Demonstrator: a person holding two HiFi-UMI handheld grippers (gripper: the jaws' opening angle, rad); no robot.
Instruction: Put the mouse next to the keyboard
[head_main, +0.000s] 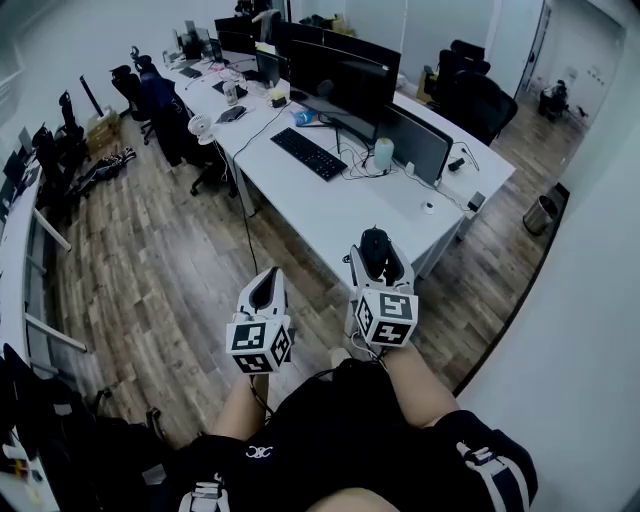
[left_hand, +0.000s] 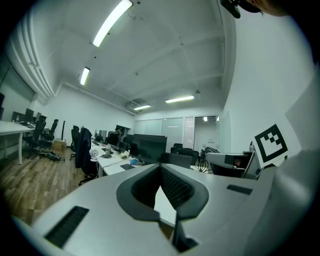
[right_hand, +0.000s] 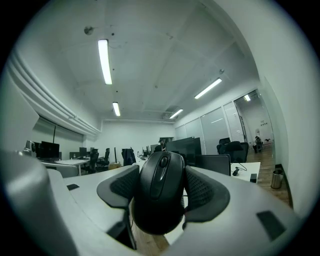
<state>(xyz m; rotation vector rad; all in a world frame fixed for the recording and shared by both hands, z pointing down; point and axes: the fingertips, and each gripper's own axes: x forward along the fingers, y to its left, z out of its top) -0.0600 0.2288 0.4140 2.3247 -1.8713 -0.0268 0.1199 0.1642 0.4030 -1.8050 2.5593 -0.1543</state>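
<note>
A: Well, look at the right gripper (head_main: 375, 248). Its jaws stand wide, yet they aren't free, are they?

B: No. They're clamped on the mouse (right_hand: 161, 192). Both ribbed pads (right_hand: 204, 191) press its sides, and its wheel end points away from the person.

A: And the left gripper (head_main: 265, 291)?

B: Its jaws are drawn together so the tips meet, with nothing between them.

A: Where is the mouse in relation to the desk (head_main: 345, 222)?

B: It's off the desk, held up in the air on the person's side of it. It's well apart from the keyboard (head_main: 308, 153), which lies flat on the desk further in, before the dark monitors (head_main: 345, 78).

A: Count things for me.

B: There are two grippers, one in each hand, side by side on the near side of the desk. Each carries one marker cube (head_main: 386, 319), so that's two cubes. There's one mouse. I can make out one black keyboard on this stretch of the desk, and one pale cylinder (head_main: 383, 154) stands on the desk near the keyboard's right end.

A: And the monitors?

B: There are several in a row along the desk, but I can't count them from here.
</note>
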